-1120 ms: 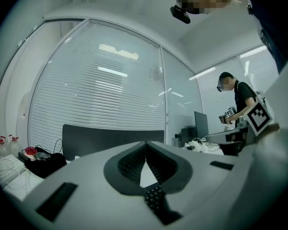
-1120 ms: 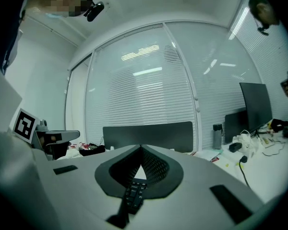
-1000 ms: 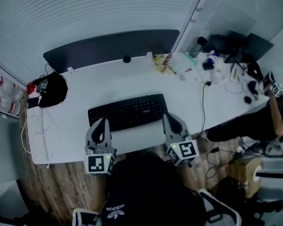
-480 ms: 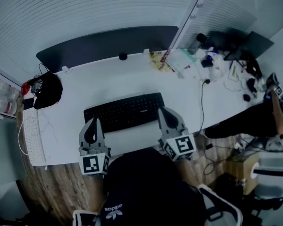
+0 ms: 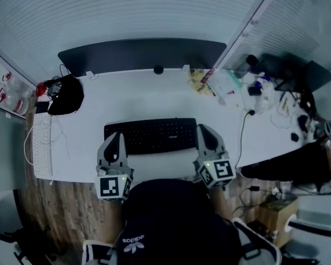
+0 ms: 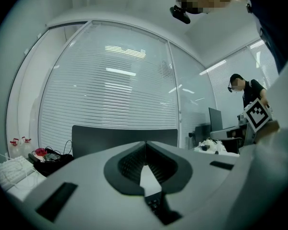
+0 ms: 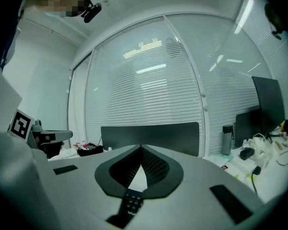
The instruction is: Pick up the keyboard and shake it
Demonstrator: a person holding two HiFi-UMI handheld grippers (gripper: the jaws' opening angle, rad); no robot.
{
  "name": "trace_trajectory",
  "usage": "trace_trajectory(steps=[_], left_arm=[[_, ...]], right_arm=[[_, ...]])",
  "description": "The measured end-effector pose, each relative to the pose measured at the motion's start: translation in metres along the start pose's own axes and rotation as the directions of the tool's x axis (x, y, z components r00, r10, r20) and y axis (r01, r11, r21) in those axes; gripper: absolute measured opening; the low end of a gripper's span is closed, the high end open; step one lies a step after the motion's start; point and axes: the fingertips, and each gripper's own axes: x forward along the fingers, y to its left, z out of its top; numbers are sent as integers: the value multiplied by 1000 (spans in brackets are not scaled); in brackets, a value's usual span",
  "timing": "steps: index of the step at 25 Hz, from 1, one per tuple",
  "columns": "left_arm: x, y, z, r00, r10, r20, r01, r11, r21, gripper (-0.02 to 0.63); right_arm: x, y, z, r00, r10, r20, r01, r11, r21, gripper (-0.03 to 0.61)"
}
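A black keyboard [image 5: 150,136] lies flat near the front of the white desk [image 5: 154,98]. My left gripper [image 5: 117,136] is shut, its tips over the keyboard's left end. My right gripper [image 5: 203,129] is also shut, its tips at the keyboard's right end. In the left gripper view the jaws meet at the tip of the left gripper [image 6: 145,143], with keyboard [image 6: 156,208] keys showing below through the gap. The right gripper view shows the same closed tip of the right gripper [image 7: 140,148] above the keyboard [image 7: 131,203]. Nothing is clamped between either pair of jaws.
A white keyboard [image 5: 42,150] lies at the desk's left edge, and a black bag [image 5: 66,95] with cables sits behind it. A dark partition panel [image 5: 143,54] lines the back. Papers, a cable [image 5: 244,127] and clutter [image 5: 231,83] fill the right side. A seated person [image 5: 325,148] is at far right.
The head view has swung, so the desk now sits squarer in it. My right gripper has edged forward beside the keyboard's right end. The left gripper has hardly moved.
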Motion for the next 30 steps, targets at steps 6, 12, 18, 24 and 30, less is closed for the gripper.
trace_trajectory(steps=[6, 12, 18, 24, 30], left_arm=[[-5, 10, -6, 998, 56, -12, -56, 998, -11, 6], [-10, 22, -17, 995, 93, -39, -94, 995, -37, 6], [-10, 34, -25, 992, 102, -75, -106, 993, -49, 6], [-7, 43, -52, 983, 76, -165, -83, 996, -39, 104], [-11, 56, -90, 960, 85, -268, -107, 992, -72, 149]], right_arm=[[7, -5, -4, 1000, 19, -14, -19, 1000, -6, 5], [13, -9, -4, 1000, 23, -18, -23, 1000, -13, 5], [20, -19, -14, 998, 15, -56, -16, 1000, -17, 6], [24, -32, -28, 993, -13, -115, 8, 999, -40, 9], [27, -48, -46, 983, -52, -174, 48, 999, -23, 71]])
